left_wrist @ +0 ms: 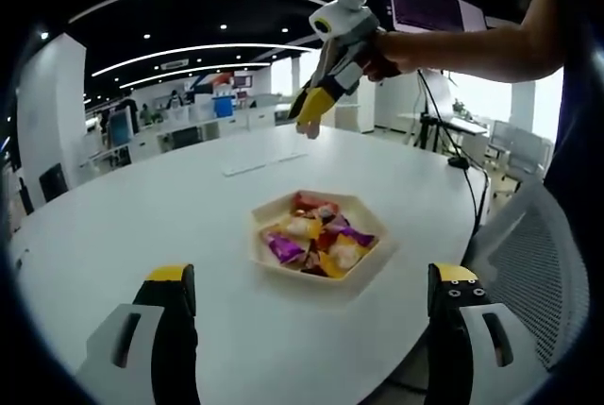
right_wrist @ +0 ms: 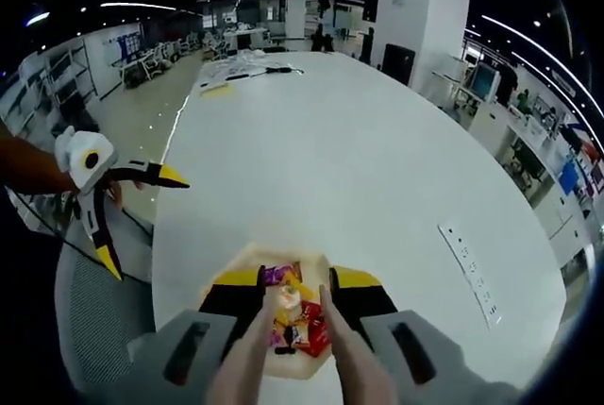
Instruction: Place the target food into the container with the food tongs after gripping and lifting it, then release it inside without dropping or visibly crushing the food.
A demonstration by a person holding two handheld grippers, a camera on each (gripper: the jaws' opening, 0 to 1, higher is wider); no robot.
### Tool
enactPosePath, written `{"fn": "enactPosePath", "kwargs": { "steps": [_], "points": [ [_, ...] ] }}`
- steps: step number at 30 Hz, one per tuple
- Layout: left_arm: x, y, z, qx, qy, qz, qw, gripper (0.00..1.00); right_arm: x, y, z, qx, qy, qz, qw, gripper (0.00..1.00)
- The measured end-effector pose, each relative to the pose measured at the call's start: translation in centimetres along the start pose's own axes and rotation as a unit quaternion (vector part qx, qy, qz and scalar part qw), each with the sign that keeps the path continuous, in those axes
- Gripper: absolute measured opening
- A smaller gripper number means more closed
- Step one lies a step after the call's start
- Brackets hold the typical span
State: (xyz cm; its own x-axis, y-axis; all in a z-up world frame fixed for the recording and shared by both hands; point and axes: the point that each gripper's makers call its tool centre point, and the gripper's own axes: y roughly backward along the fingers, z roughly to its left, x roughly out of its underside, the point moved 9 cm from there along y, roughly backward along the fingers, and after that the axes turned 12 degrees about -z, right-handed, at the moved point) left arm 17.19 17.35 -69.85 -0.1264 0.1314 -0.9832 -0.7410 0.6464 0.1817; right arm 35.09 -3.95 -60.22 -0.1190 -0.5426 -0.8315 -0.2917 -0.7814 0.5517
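Note:
A pale hexagonal tray point(left_wrist: 267, 256) of wrapped sweets point(left_wrist: 321, 235) lies on the white table, ahead of my left gripper point(left_wrist: 311, 284). The left jaws stand wide apart with nothing between them. In the right gripper view, my right gripper point(right_wrist: 294, 282) is shut on beige food tongs point(right_wrist: 247, 348). The tongs' two arms reach forward over the tray point(right_wrist: 247, 256), and their tips hang apart above the sweets point(right_wrist: 294, 322). A person's hand holds the right gripper point(left_wrist: 310, 117) high over the table's far side. The left gripper point(right_wrist: 142, 221) hangs open off the table's edge.
The round white table point(right_wrist: 340, 160) stretches far ahead. A mesh chair point(left_wrist: 528, 263) stands at its edge, and its back point(right_wrist: 85, 329) is below the left gripper. A socket strip point(right_wrist: 469, 263) is set into the tabletop. Papers point(left_wrist: 260, 161) lie farther off, and a cable point(left_wrist: 467, 178) runs past the edge.

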Motion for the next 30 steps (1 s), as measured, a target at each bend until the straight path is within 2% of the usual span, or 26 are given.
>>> {"fn": "enactPosePath", "kwargs": {
  "steps": [5,16,21,22,23,25,28,30],
  "points": [
    [0.1,0.0,0.0,0.001,0.001,0.0,1.0,1.0,0.3,0.9,-0.4,0.009,-0.005,-0.019,0.9998,0.26],
    [0.1,-0.1,-0.1,0.004,0.001,0.004,1.0,1.0,1.4,3.1,-0.8,0.025,-0.011,-0.039,0.9989,0.27],
    [0.1,-0.1,-0.1,0.006,0.005,0.005,1.0,1.0,1.6,4.2,-0.7,0.023,0.035,-0.092,0.9949,0.26],
    [0.0,-0.1,0.0,0.008,0.019,-0.001,0.9998,1.0,1.7,4.6,-0.2,0.008,0.041,-0.118,0.9921,0.26],
    [0.0,-0.2,-0.1,0.025,0.048,-0.006,0.9985,1.0,1.6,4.9,0.0,0.003,0.062,-0.143,0.9878,0.26],
    [-0.1,-0.3,0.1,0.036,0.061,-0.006,0.9975,1.0,1.9,5.3,0.1,0.014,0.079,-0.152,0.9851,0.26],
    [-0.5,-0.5,-0.3,0.047,0.057,-0.008,0.9972,1.0,2.0,6.0,1.2,0.003,0.064,-0.198,0.9782,0.26],
    [-1.0,-1.3,-0.5,0.059,0.037,-0.003,0.9976,1.0,2.4,6.8,1.9,0.005,0.057,-0.207,0.9767,0.26]
  ]
}}
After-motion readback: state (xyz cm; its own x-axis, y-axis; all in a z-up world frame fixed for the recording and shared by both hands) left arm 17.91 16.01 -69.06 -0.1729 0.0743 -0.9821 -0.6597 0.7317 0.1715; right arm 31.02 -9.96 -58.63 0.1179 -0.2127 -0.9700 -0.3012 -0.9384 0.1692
